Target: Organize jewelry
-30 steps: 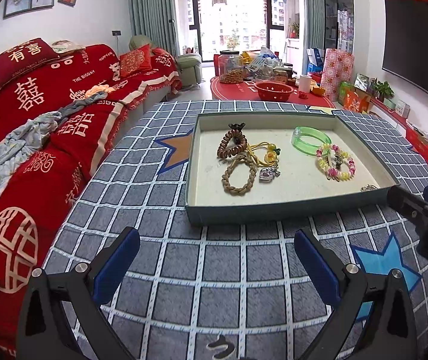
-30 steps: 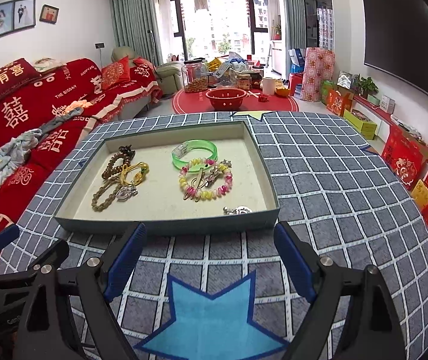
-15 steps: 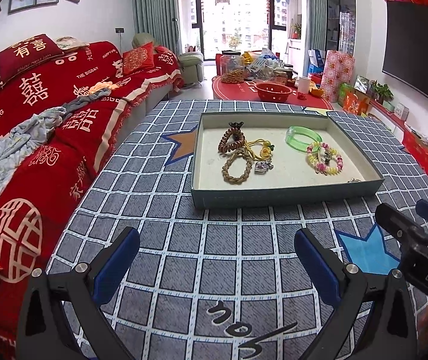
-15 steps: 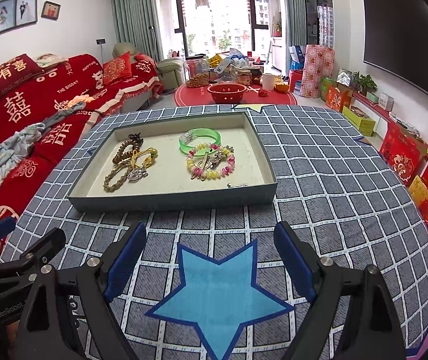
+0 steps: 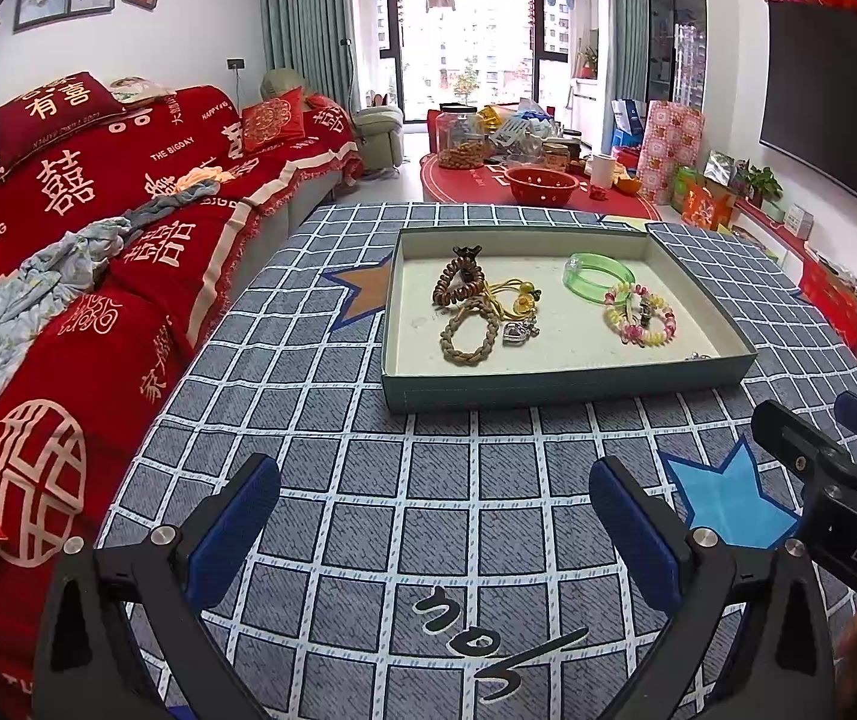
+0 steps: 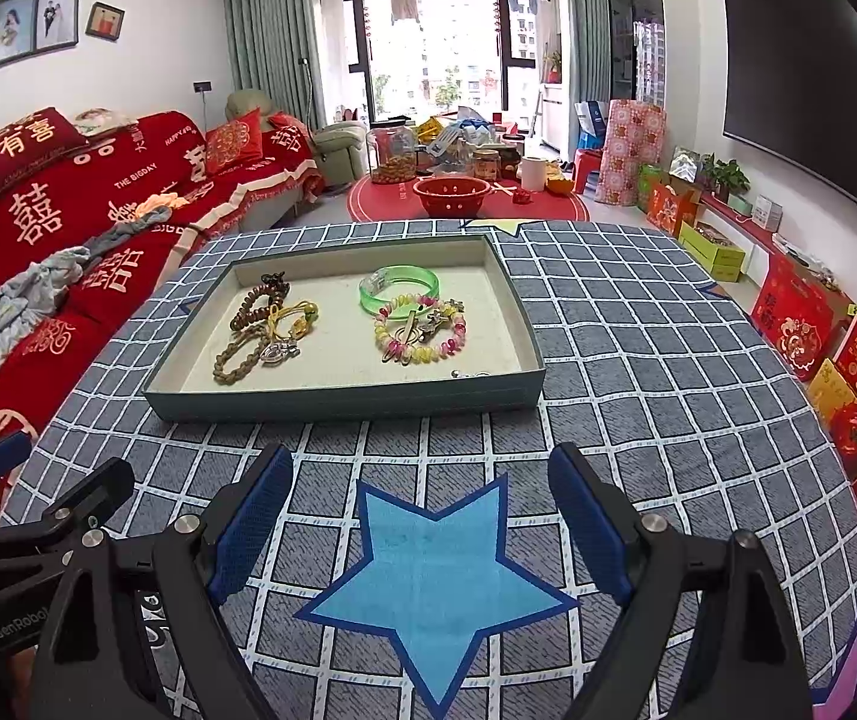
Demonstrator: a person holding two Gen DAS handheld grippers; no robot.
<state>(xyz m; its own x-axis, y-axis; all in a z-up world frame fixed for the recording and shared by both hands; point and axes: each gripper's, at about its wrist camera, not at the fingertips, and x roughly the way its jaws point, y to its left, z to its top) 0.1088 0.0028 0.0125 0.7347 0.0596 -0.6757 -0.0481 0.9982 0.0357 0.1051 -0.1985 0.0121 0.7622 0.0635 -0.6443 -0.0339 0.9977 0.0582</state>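
A shallow grey-green tray (image 5: 548, 391) (image 6: 344, 403) lies on the blue checked cloth ahead of both grippers. In it lie a green bangle (image 5: 598, 276) (image 6: 398, 287), a pastel bead bracelet (image 5: 638, 315) (image 6: 419, 330), a brown coiled band (image 5: 458, 285) (image 6: 257, 306), a braided tan band (image 5: 469, 333) (image 6: 235, 354), a yellow cord piece (image 5: 518, 294) (image 6: 296, 318) and a silver heart pendant (image 5: 515, 331) (image 6: 277, 353). My left gripper (image 5: 434, 531) and right gripper (image 6: 422, 525) both stand open and hold nothing, well short of the tray.
A blue star (image 6: 434, 588) is printed on the cloth under my right gripper. A red-covered sofa (image 5: 68, 240) runs along the left. Gift boxes (image 6: 836, 360) line the right wall. A red round table (image 5: 536, 186) with jars stands beyond the cloth.
Both grippers have drawn back from the tray, which now looks smaller and farther off. Their jaws stay wide apart.
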